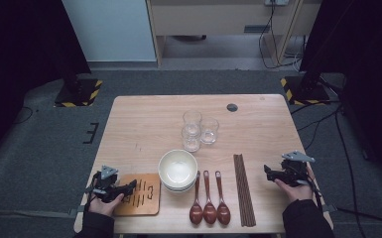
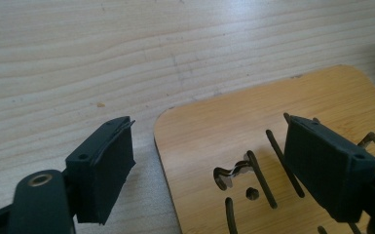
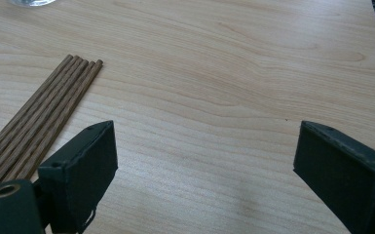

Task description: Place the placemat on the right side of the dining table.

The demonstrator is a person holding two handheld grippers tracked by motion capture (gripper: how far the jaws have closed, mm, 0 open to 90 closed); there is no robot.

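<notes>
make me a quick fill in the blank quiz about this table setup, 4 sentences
1. The number of dark brown wooden spoons lying side by side is ____.
2. The stacked white ceramic bowls sit just right of the slotted ____ trivet board.
3. The clear drinking glasses number ____.
4. The left hand-held gripper has its jaws open astride the board's ____ edge.

Missing words: three; wooden; three; left

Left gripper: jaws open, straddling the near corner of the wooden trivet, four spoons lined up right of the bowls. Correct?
Not quite: the high view shows three spoons, not four. The rest holds: the left gripper is open over the wooden trivet corner, and the spoons lie right of the bowls.
</notes>
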